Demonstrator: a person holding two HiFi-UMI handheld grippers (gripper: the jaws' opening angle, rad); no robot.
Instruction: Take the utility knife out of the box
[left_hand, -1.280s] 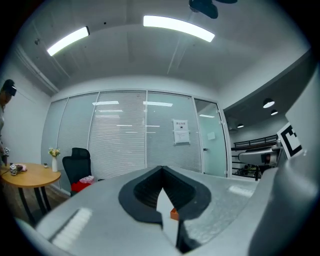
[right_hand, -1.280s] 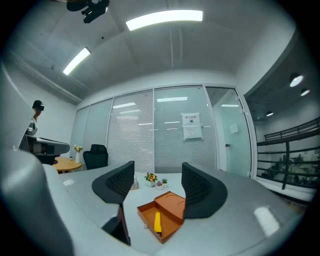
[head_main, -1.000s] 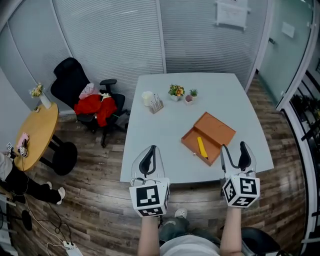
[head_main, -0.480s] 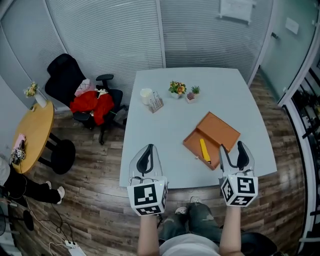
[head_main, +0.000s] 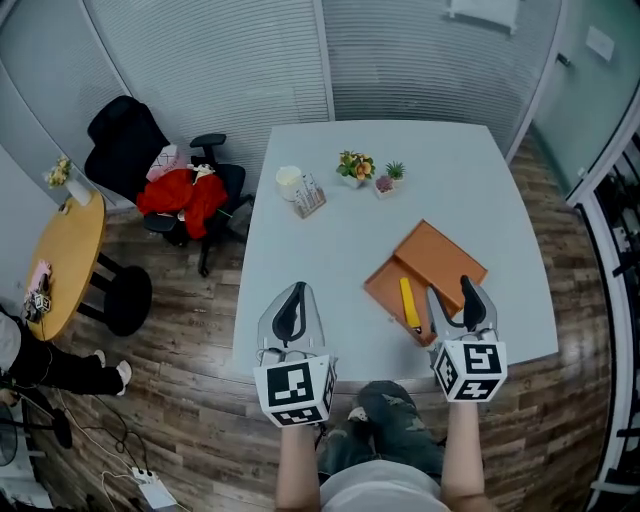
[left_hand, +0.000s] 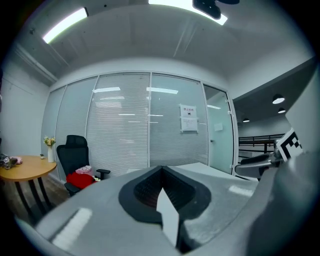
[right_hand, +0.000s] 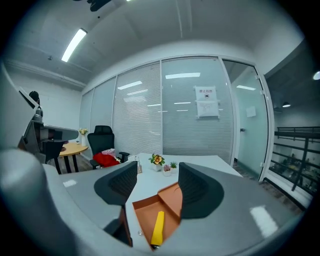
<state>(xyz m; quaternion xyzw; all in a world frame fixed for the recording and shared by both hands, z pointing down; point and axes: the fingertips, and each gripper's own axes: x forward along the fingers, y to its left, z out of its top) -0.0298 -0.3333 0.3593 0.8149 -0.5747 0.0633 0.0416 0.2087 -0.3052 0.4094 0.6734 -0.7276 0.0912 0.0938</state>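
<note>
An open orange box (head_main: 430, 268) lies on the pale grey table (head_main: 330, 260), toward its near right side. A yellow utility knife (head_main: 409, 302) rests inside the box's tray. My right gripper (head_main: 450, 300) stands open at the box's near corner, just right of the knife. In the right gripper view the box (right_hand: 170, 207) and the knife (right_hand: 158, 228) show low between the open right gripper (right_hand: 159, 186) jaws. My left gripper (head_main: 292, 305) hovers over the table's near left edge, pads together. The left gripper (left_hand: 162, 187) holds nothing.
Two small potted plants (head_main: 355, 166) (head_main: 395, 172), a white cup (head_main: 290, 181) and a small rack (head_main: 310, 201) stand at the table's far side. A black office chair with red cloth (head_main: 175, 195) and a round wooden table (head_main: 60, 262) stand on the left.
Both grippers have moved forward over the table's near edge. The right gripper has drawn up to the box's near corner beside the knife. The knife and box have not moved.
</note>
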